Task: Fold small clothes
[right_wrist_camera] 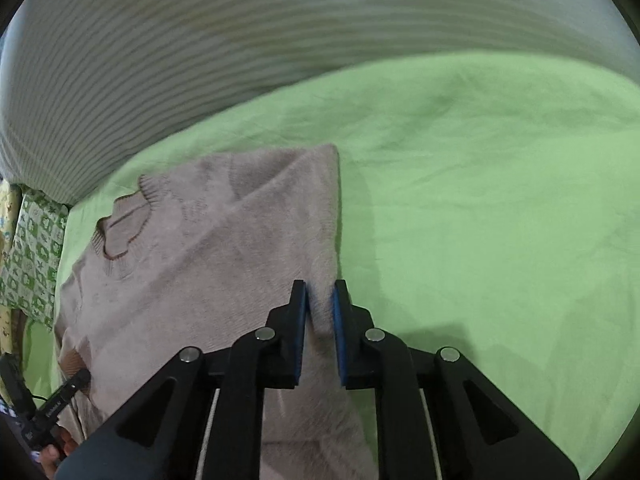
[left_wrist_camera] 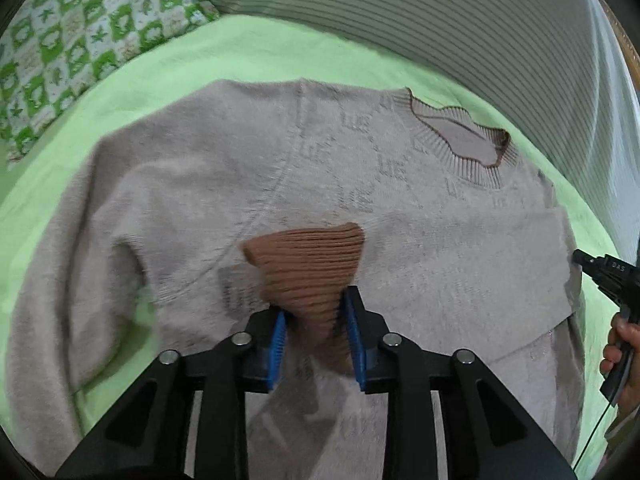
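A beige knit sweater lies flat on a green sheet, its ribbed collar at the far right. My left gripper is shut on the brown ribbed sleeve cuff and holds it above the sweater's chest. The sleeve bends back over the body. In the right wrist view the sweater lies to the left, its right side folded over. My right gripper is shut on that folded edge of the sweater. The right gripper also shows at the right edge of the left wrist view.
A grey striped cushion runs along the far side of the sheet. A green and white patterned pillow lies at the far left. Open green sheet spreads to the right of the sweater.
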{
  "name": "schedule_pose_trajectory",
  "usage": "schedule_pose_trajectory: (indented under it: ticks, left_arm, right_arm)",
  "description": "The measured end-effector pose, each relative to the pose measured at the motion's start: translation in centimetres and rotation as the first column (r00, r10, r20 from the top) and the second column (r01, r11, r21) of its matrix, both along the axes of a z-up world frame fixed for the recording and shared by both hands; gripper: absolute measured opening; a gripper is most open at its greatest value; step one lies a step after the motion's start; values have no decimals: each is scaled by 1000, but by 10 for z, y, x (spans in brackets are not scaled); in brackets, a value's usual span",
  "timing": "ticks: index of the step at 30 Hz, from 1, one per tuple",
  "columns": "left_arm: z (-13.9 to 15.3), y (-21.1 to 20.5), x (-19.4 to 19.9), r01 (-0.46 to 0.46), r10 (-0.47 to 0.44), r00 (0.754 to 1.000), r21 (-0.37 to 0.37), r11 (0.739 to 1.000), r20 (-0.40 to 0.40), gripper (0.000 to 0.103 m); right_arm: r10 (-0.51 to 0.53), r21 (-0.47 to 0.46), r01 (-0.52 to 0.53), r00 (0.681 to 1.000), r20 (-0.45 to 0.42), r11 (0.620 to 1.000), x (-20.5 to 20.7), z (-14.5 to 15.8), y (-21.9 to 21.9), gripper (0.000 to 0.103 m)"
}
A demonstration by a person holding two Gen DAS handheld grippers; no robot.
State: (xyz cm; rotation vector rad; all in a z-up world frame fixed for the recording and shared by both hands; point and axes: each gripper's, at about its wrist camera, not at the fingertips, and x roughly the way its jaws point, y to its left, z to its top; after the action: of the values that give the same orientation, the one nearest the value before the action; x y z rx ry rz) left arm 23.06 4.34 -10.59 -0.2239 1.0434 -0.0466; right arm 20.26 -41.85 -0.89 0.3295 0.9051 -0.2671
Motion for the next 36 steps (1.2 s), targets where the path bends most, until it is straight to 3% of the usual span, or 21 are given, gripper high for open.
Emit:
schedule_pose_trajectory:
  ticks: [2,4,6,8,12,17,19,21,24,26,27,28,29,30,31,33,36]
  left_arm:
    - [8,4,-13,-6,6,1000,13,1000,4,37]
    - [18,14,-27,-15,15,1000,22,1000,15,50]
    - [28,25,-43,-29,29,999,28,999,29,62]
    - [36,41,-62,-45,43,998,55,997,37,64]
    - [40,80,-97,-103,106,994,152,983,-7,80]
    - [34,138,-137,-229,246,966,183,956,-79,85]
    - [25,158,-149,-273,294,948,161,948,-125,85]
    - [13,174,-159,-311,324,928,95,946,-186,85]
    - [-13,183,-163,-324,313,898,18,946,-308,85]
    - [-22,179,-165,-314,301,893,17,949,-334,81]
    - [-23,175,-164,-300,296,896,38,953,-331,70]
    - [-21,170,-164,-282,287,904,63,957,-316,49]
    - [-18,167,-164,-269,274,914,57,961,-301,34]
    - [-13,166,-163,-257,249,925,10,966,-288,8]
    - [-8,165,-161,-254,230,932,-53,966,-280,8]
    - [13,158,-157,-233,206,953,-107,966,-221,7]
    - [68,135,-141,-148,138,988,-182,972,-68,7]
  right_arm:
    - [13,-7,-13,1000,23,1000,-7,10,10,36]
    - [36,0,-36,997,64,999,-18,20,23,46]
    - [70,7,-71,993,96,997,-30,26,44,46]
    - [107,20,-110,988,107,994,-42,28,64,46]
    - [144,69,-152,984,108,986,-62,21,95,46]
    - [170,107,-177,983,77,978,-82,7,125,46]
    - [180,119,-186,982,61,975,-92,1,133,46]
    - [183,129,-188,982,49,974,-95,-5,142,46]
    - [187,140,-191,982,37,972,-98,-10,153,46]
    - [195,142,-198,980,35,970,-100,-11,159,46]
    - [198,145,-201,980,35,969,-100,-11,162,46]
    - [199,146,-203,979,37,968,-101,-11,164,46]
    - [202,146,-206,979,39,968,-101,-10,166,46]
    - [204,141,-208,978,42,968,-102,-9,168,46]
    - [205,136,-209,978,45,968,-103,-7,169,46]
    - [202,124,-207,978,49,970,-105,-6,169,46]
    - [186,117,-191,981,52,975,-108,-4,163,46]
